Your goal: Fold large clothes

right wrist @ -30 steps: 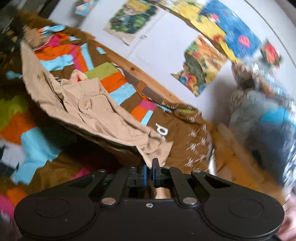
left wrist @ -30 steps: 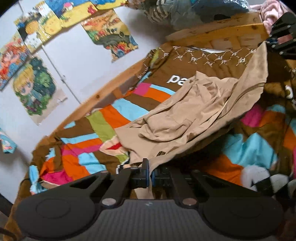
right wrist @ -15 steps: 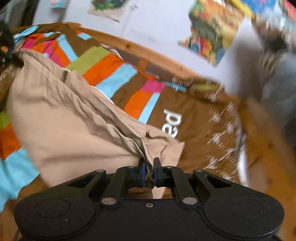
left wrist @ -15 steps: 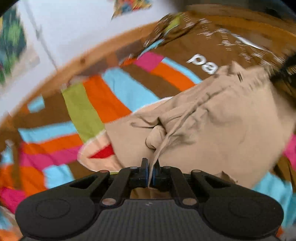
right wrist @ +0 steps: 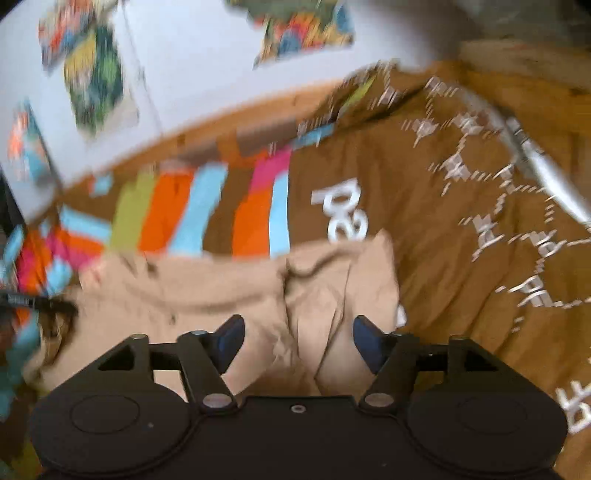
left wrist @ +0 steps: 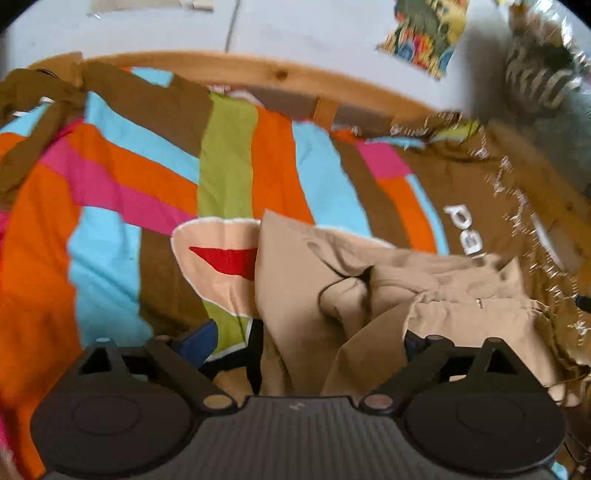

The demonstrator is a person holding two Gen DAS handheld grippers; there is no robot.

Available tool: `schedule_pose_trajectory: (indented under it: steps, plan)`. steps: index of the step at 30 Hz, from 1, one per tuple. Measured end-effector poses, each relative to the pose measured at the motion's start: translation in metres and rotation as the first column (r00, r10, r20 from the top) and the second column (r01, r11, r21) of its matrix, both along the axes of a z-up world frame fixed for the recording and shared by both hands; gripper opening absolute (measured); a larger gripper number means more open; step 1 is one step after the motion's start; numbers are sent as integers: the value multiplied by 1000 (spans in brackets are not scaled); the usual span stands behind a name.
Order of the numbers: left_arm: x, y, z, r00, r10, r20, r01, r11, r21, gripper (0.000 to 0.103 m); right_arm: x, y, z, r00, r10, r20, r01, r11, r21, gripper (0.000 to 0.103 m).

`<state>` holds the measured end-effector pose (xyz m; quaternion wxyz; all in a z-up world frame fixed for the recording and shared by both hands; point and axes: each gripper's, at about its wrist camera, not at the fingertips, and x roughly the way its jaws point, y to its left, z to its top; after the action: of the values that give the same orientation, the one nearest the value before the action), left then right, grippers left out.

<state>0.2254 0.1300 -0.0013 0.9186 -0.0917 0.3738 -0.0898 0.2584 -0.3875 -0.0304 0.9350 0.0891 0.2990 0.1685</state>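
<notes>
A tan garment [left wrist: 376, 299] lies crumpled and folded over on the striped bedspread [left wrist: 110, 177]. My left gripper [left wrist: 306, 339] hovers over the garment's left edge, its jaws opening wide; cloth lies between them but the pads do not press it. In the right wrist view the same tan garment [right wrist: 229, 295] spreads below my right gripper [right wrist: 295, 339], whose jaws are opening with loose fabric between the blue pads [right wrist: 229, 339] and no grip on it.
A wooden bed rail [left wrist: 258, 74] runs along the far side under a white wall with colourful posters [left wrist: 424, 33]. A brown patterned blanket [right wrist: 461, 221] with white lettering covers the right part of the bed. Striped and grey bundles [left wrist: 539, 74] sit at the far right.
Both grippers were shut on the tan garment's corners and carried it across the bed. Now both have let go and stand open, and the garment lies folded over on the bedspread.
</notes>
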Motion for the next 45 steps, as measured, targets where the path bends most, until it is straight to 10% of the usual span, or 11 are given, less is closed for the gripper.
schedule_pose_trajectory:
  steps: [7,13,19,22,24,28,33,39,42,45]
  plan:
    - [-63,-5,3,994,-9,110,2,998,62,102,-92,-23,25,979,-43,198,65,992,-104,99]
    - [-41,11,6,990,143,12,-142,985,-97,102,-166,-24,-10,972,-2,237,63,966,-249,99]
    - [-39,26,6,977,209,41,-190,941,-281,102,-153,-1,-38,979,90,182,-23,938,-345,75]
    - [-39,50,6,954,301,18,-269,877,-398,102,-131,-4,-41,982,39,182,14,961,-278,36]
    - [-40,69,9,929,369,-12,-335,829,-448,102,-115,-15,-39,983,-43,177,75,981,-176,30]
    - [-59,68,23,925,370,90,-329,896,-297,102,-87,-46,-40,969,-223,107,220,975,44,25]
    - [-104,25,18,969,177,170,-167,983,-71,102,-95,-51,-50,973,-221,72,217,975,57,34]
    - [-143,-38,-20,985,-57,164,28,984,174,101,-115,-62,-51,973,-231,9,229,966,118,41]
    - [-136,-57,-36,990,-48,130,6,952,307,82,-120,-67,-52,966,-254,-40,257,954,157,43]
    - [-125,-52,-41,993,8,117,-42,957,287,43,-123,-69,-55,959,-270,-85,281,942,182,45]
